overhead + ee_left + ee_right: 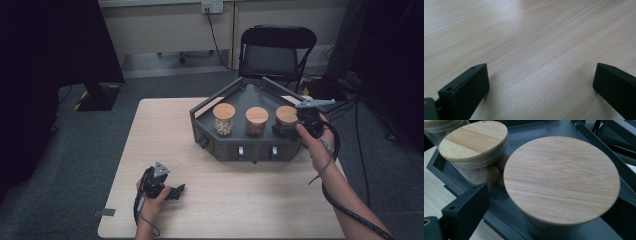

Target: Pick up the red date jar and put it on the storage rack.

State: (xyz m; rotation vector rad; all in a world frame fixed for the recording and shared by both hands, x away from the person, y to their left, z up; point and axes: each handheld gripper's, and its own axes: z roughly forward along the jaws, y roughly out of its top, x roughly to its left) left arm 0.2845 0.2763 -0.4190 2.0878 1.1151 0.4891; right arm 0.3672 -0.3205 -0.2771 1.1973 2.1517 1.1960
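Three glass jars with wooden lids stand in a row in a dark grey tray at the far right of the table. The left jar holds pale round pieces, beside it the middle jar and the right jar. My right gripper stands open, one jaw on each side of the right jar; the one visible jaw is off the glass. The middle jar is just beyond it. My left gripper rests open on the bare table near the front left, nothing between its jaws.
The tray's raised rails run close past the right jar. A black folding chair stands behind the light wooden table. A black cable trails from the right gripper along the forearm.
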